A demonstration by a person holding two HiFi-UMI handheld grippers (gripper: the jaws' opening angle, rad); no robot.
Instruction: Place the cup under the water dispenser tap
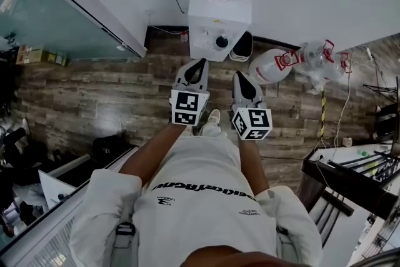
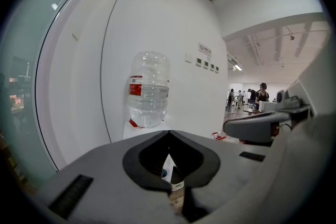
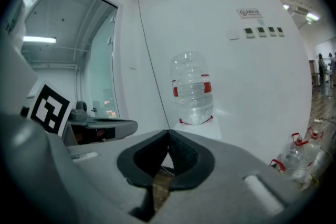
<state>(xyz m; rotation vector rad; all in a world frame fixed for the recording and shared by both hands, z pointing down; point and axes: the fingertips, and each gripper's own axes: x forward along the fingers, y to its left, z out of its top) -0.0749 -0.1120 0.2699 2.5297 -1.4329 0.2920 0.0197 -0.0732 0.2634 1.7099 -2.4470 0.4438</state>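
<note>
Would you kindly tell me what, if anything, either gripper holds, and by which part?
Nothing is held: the left gripper and the right gripper are both shut with nothing between their jaws.

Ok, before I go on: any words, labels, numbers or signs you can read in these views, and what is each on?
Nothing reads with certainty.
Shirt print: dark lettering across the white shirt, upside down in the head view, too blurred to quote.
Small shirt logos: too small to read.
Wall sign: too small to read.
Bottle label: red band, no legible lettering.
Marker cubes: black-and-white patterns, no words.
</note>
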